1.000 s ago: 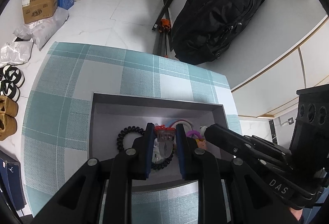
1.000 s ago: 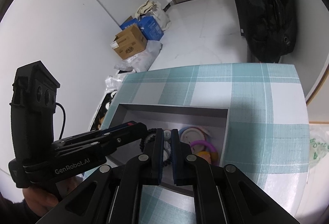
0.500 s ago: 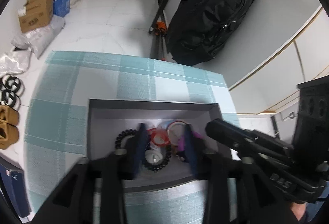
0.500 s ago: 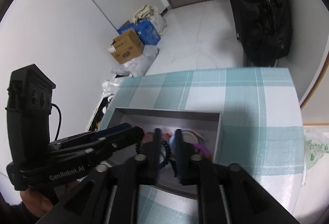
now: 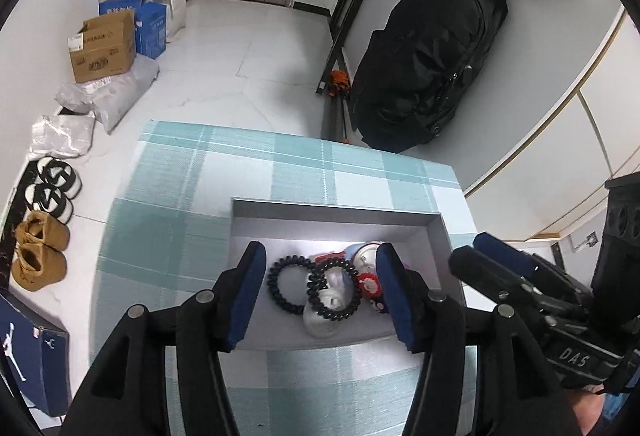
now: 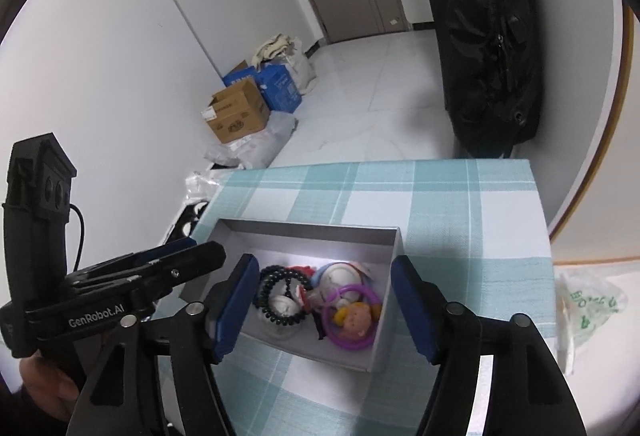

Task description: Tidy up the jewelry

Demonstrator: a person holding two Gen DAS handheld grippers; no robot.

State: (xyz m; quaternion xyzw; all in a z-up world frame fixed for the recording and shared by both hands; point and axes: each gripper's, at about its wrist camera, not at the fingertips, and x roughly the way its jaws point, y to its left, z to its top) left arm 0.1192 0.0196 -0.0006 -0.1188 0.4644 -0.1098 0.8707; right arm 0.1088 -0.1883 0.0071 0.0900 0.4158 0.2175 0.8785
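Observation:
A shallow grey box point(image 5: 340, 214) point(image 6: 312, 230) stands on the teal plaid table. Inside lie two black spiral hair ties point(image 5: 286, 286) point(image 6: 276, 292), a red flower clip point(image 5: 368, 284), a purple ring point(image 6: 352, 310) with a small doll-face charm point(image 6: 356, 318), and white pieces. My left gripper point(image 5: 320, 294) is open and empty above the box's near side. My right gripper point(image 6: 324, 306) is open and empty, raised over the box. Each gripper shows at the edge of the other's view.
The table point(image 5: 280, 172) ends close behind the box. A black backpack point(image 5: 432, 60) leans on the wall beyond. Cardboard boxes point(image 5: 102, 48), bags and shoes point(image 5: 38, 256) lie on the floor at left. A plastic bag point(image 6: 588, 304) lies at the right.
Both grippers opened wide and lifted back from the box. The hair tie and clip the left fingers closed around now lie in the box.

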